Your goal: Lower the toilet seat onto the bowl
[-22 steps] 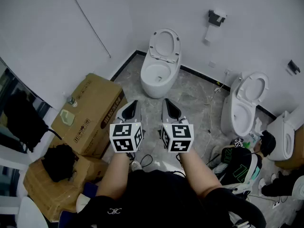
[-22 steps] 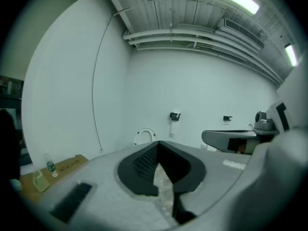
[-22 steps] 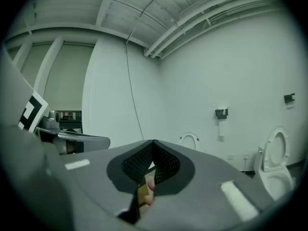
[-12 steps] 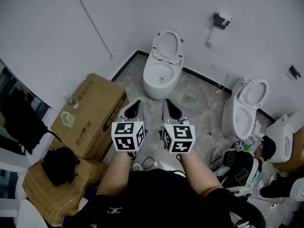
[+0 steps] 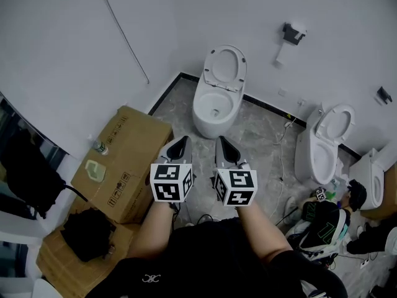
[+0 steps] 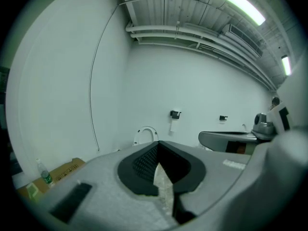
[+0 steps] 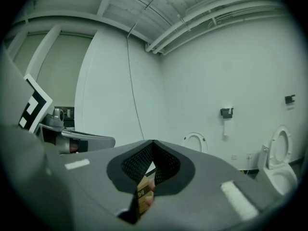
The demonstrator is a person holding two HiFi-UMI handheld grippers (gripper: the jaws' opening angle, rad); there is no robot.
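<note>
A white toilet bowl (image 5: 214, 107) stands against the far wall, its seat (image 5: 224, 66) raised upright against the wall. The raised seat shows small beyond the jaws in the left gripper view (image 6: 146, 134) and in the right gripper view (image 7: 195, 141). My left gripper (image 5: 180, 141) and right gripper (image 5: 222, 141) are held side by side, well short of the bowl and pointing toward it. Each has its jaws shut with nothing between them, as their own views show for the left gripper (image 6: 158, 145) and the right gripper (image 7: 153, 144).
Cardboard boxes (image 5: 124, 160) with a bottle (image 5: 99, 146) sit along the left wall, a black bag (image 5: 87, 227) below them. A second toilet (image 5: 322, 148) with its seat up stands at right, a third (image 5: 371, 179) beyond. A cable (image 5: 280, 160) trails on the floor. A paper holder (image 5: 294, 33) hangs on the wall.
The toilet, boxes and wall fixtures have shifted lower and slightly right in the head view. Both grippers stay side by side and shut.
</note>
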